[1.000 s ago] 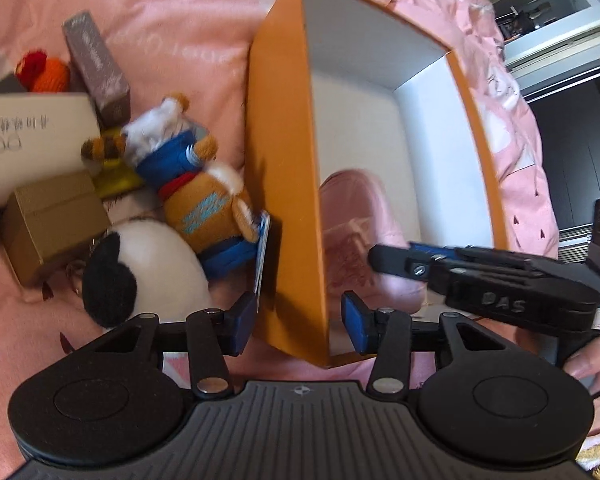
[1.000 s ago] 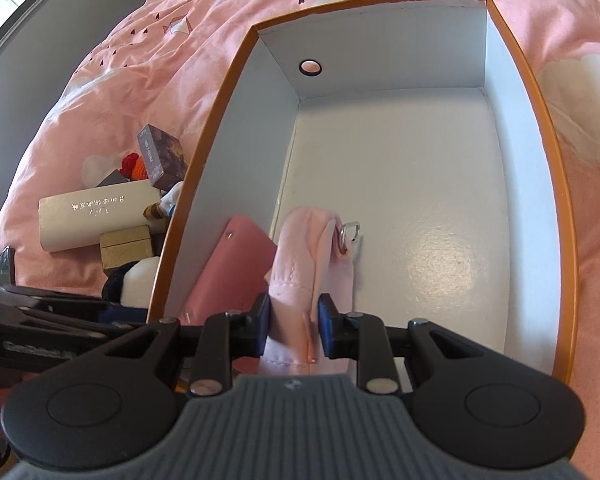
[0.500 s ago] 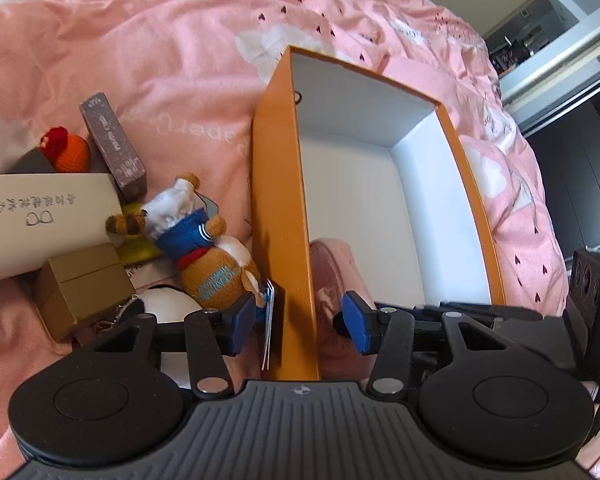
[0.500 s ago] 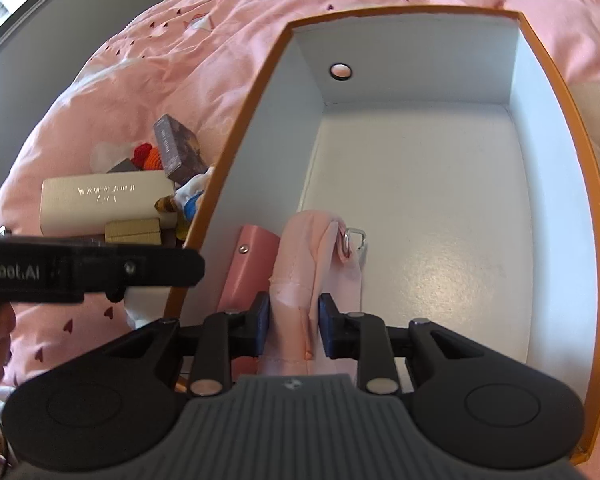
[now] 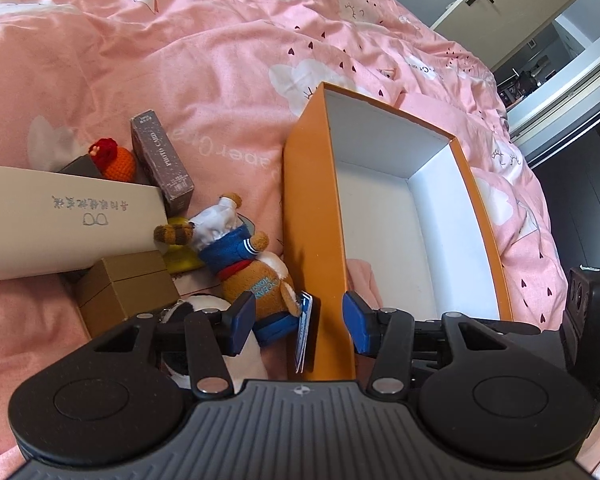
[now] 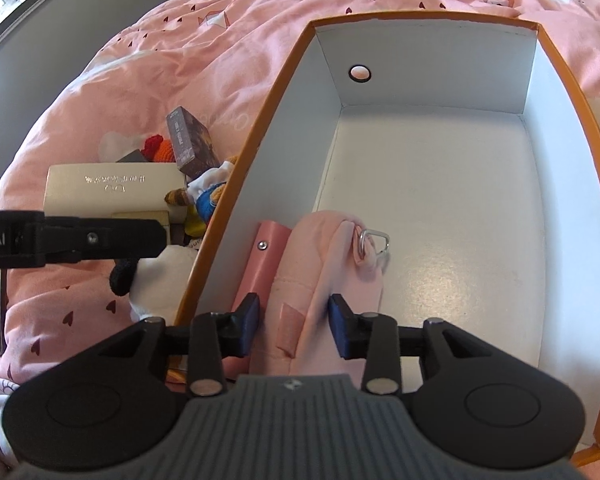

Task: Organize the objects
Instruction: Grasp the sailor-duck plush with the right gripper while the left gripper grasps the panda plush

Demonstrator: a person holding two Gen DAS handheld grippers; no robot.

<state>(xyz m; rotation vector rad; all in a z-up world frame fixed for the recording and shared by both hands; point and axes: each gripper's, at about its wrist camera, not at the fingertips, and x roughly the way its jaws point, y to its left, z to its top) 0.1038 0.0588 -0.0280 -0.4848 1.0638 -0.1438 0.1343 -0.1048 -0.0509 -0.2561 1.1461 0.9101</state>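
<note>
Left hand-held gripper (image 5: pixel 299 324) open astride orange box (image 5: pixel 315 216) wall, plush bear (image 5: pixel 247 256) beside

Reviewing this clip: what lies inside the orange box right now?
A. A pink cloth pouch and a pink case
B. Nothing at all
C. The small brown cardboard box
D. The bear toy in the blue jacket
A: the pink cloth pouch and pink case lie in the orange box against its left wall, between the open right tongs; the bear toy is outside.

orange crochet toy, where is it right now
The orange crochet toy lies on the pink bedspread left of the orange box, tucked between the brown card box and the long white box.
</note>
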